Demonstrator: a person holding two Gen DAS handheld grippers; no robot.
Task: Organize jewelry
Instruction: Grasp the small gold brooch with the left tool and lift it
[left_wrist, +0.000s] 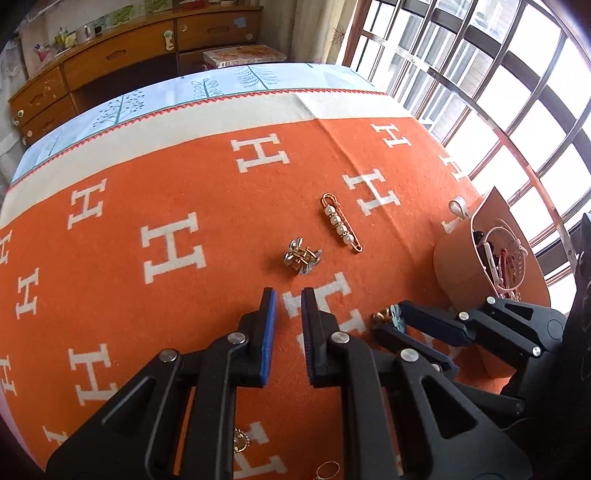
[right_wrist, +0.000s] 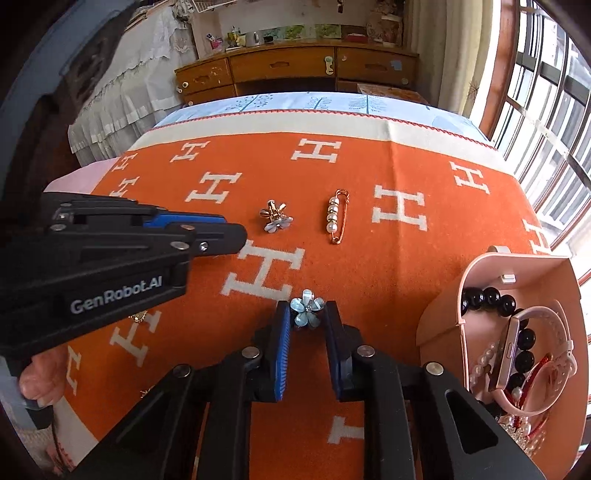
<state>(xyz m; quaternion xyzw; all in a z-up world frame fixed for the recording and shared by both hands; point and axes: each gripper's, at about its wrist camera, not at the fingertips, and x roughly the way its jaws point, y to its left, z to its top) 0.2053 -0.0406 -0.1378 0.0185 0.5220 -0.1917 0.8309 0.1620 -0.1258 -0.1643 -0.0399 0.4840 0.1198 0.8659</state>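
Observation:
A blue flower clip (right_wrist: 306, 309) sits between the tips of my right gripper (right_wrist: 307, 314), whose jaws stand around it; it also shows in the left wrist view (left_wrist: 388, 317). My left gripper (left_wrist: 289, 299) is open and empty, just short of a second flower clip (left_wrist: 302, 256) (right_wrist: 275, 218). A pearl safety-pin brooch (left_wrist: 341, 223) (right_wrist: 337, 218) lies beyond. A pink jewelry box (right_wrist: 517, 266) (left_wrist: 491, 206) at the right holds a black bead bracelet (right_wrist: 487, 297), a pink watch (right_wrist: 509, 354) and pearl and red bracelets.
Everything lies on an orange blanket with white H letters (left_wrist: 166, 206) (right_wrist: 369, 166). A small gold piece (left_wrist: 240, 439) (right_wrist: 138, 316) and a thin ring (left_wrist: 327, 469) lie near my left gripper's base. A window with bars (left_wrist: 498, 74) is at the right, wooden drawers (right_wrist: 295, 70) behind.

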